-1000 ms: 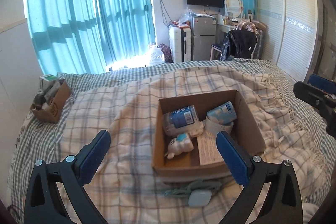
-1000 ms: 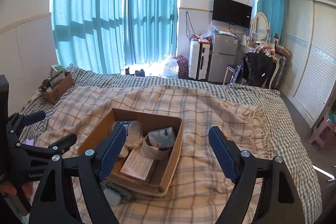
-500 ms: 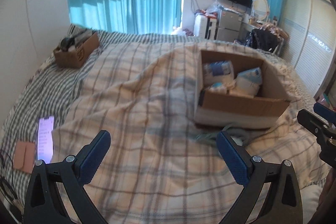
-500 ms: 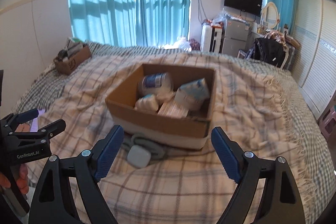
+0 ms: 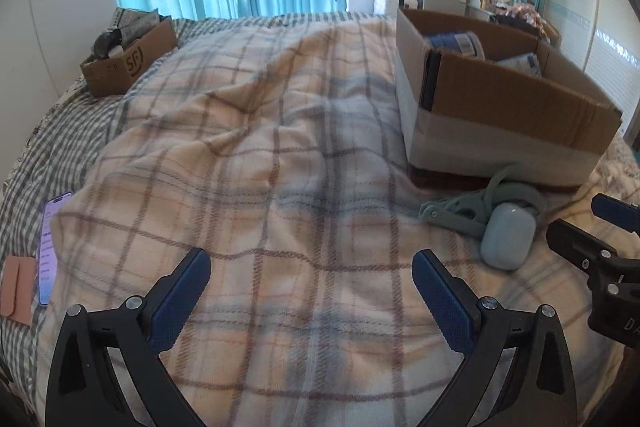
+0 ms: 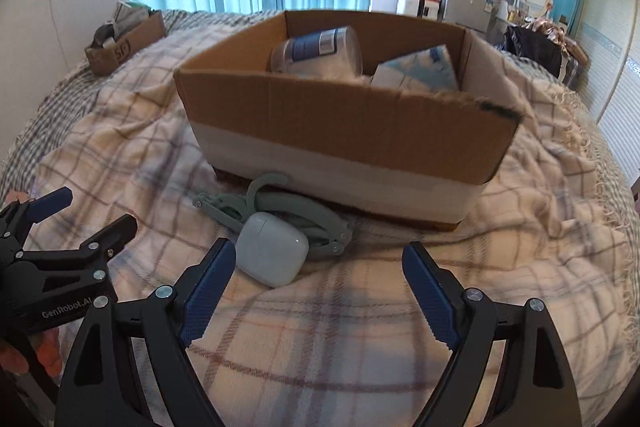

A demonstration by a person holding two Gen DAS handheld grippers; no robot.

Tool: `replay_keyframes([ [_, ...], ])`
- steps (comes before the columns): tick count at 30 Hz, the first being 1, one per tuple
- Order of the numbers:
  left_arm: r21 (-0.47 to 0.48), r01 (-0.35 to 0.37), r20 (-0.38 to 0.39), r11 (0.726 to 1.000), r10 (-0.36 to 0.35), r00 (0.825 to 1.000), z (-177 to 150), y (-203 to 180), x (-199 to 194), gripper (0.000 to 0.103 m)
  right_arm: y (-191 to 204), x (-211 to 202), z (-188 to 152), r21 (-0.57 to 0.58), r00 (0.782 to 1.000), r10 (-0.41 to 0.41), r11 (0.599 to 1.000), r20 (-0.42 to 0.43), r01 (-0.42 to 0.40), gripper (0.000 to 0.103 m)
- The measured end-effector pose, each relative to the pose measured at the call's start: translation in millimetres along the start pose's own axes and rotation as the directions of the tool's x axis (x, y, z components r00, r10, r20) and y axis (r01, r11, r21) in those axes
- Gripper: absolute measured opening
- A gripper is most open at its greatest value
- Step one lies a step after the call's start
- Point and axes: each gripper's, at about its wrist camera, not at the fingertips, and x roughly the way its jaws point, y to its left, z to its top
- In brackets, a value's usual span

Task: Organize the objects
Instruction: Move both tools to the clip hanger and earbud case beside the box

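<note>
A cardboard box sits on the plaid blanket, holding a plastic jar and soft tissue packs. In front of it lie a white earbud case and a grey-green clip hanger. My right gripper is open just short of the case, whose near end lies by the left finger. My left gripper is open over bare blanket, left of the case. Neither holds anything.
A smaller cardboard box of odds and ends rests at the bed's far left by the wall. A lit phone and a pink card holder lie at the left edge. Curtains, a TV and wardrobes stand beyond the bed.
Both grippers have come down towards the blanket. The box now looms larger and is seen from the side, and the earbud case and hanger are close in front of the right gripper.
</note>
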Motion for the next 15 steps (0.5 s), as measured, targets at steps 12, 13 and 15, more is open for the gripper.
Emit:
replay_keyframes([
  [12,0.018,-0.001,-0.041,1.000,0.002,0.999,-3.2,-0.7,20.7,0.103,16.4,42.6,0.1,-0.009,0.997,0.011,1.000,-0.072,-0.012,0.085],
  [13,0.012,-0.002,-0.046,1.000,0.003,0.999,-3.5,0.6,21.6,0.103,16.9,45.4,0.0,-0.008,0.996,0.010,1.000,-0.084,-0.011,0.085],
  [15,-0.001,-0.001,-0.054,1.000,0.001,0.999,-3.5,3.6,23.0,0.103,18.6,49.3,-1.6,-0.002,0.995,0.011,1.000,-0.096,-0.011,0.085],
])
